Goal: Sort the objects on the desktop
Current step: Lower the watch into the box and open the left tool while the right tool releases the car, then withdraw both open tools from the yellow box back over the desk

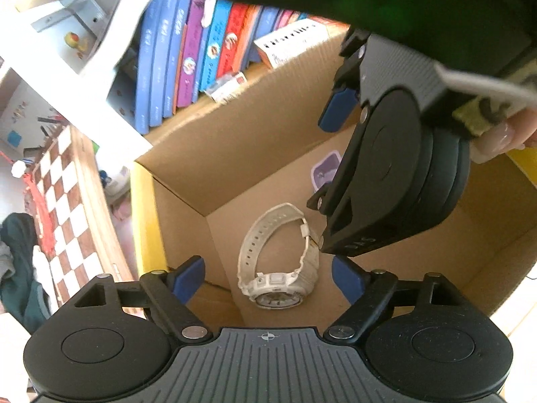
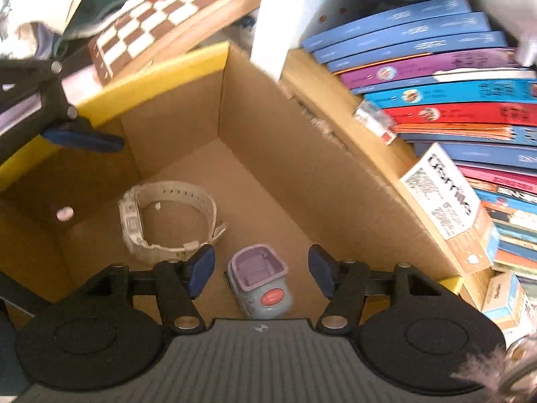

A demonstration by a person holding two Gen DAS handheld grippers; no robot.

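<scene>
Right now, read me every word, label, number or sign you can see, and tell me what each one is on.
No text is clear enough to quote.
On the book spines: print too blurred to read.
On the white label of the small carton beside them: large dark letters, illegible.
On the white watch face: too small to read.
On the left tongs: a crosshair mark on the body, no words.

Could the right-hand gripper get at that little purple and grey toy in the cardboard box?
Probably yes. The small purple and grey toy lies on the cardboard box floor right under the open right gripper, with nothing over it; the white wristwatch lies apart.
</scene>
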